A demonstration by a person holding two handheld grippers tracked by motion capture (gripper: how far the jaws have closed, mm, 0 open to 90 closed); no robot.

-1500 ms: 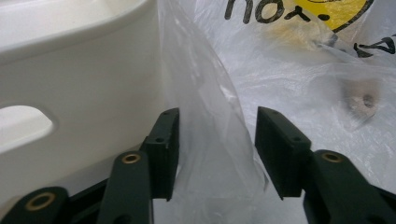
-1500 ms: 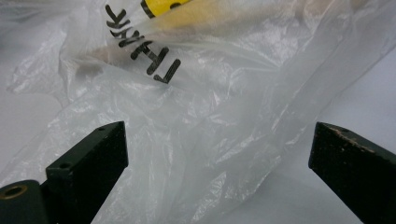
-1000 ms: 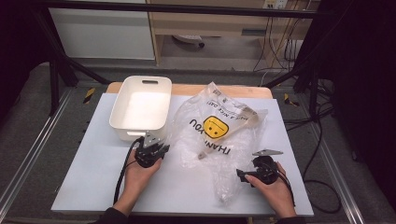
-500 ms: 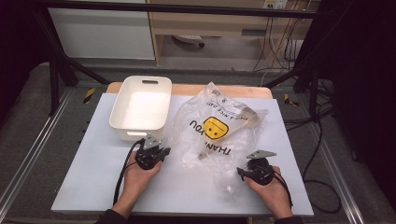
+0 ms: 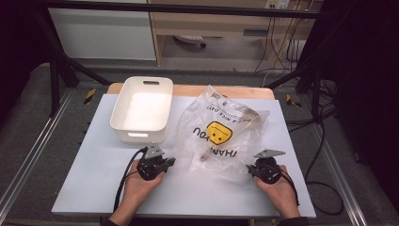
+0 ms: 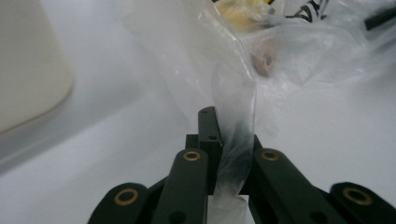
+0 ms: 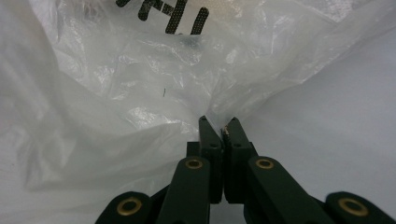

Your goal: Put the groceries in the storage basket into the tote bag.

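Up high first: the clear plastic bag (image 5: 221, 134) with its yellow smiley print lies crumpled on the white bench (image 5: 94, 174), right of centre, just beside the white plastic tub (image 5: 142, 109) that stands at the rear left. The left tool (image 5: 168, 162) sits at the bag's near left corner, held in the person's left hand (image 5: 137, 184), its black cable (image 5: 123, 180) looping back toward the bench's front edge. The right tool (image 5: 250, 168) is at the bag's near right corner, in the right hand (image 5: 280, 188), a grey three-cornered plate (image 5: 269, 153) on top.

Over to the left gripper view: the left tool (image 6: 228, 135) is clamped on a twisted strip of the plastic bag (image 6: 233, 112), film running down between the black jaws and out below them. Behind the film there's a small tan round piece with a hole (image 6: 264, 60); what it is, I cannot tell. The tub's pale wall (image 6: 28, 65) is blurred at the left.

Now the right gripper view: the right tool (image 7: 219, 128) has its jaws pressed nearly together, pinching the bag's (image 7: 116, 102) edge right at their tips, where the film gathers into creases. Black lettering (image 7: 173, 16) shows at the top, and bare bench (image 7: 336, 140) lies off to the right.
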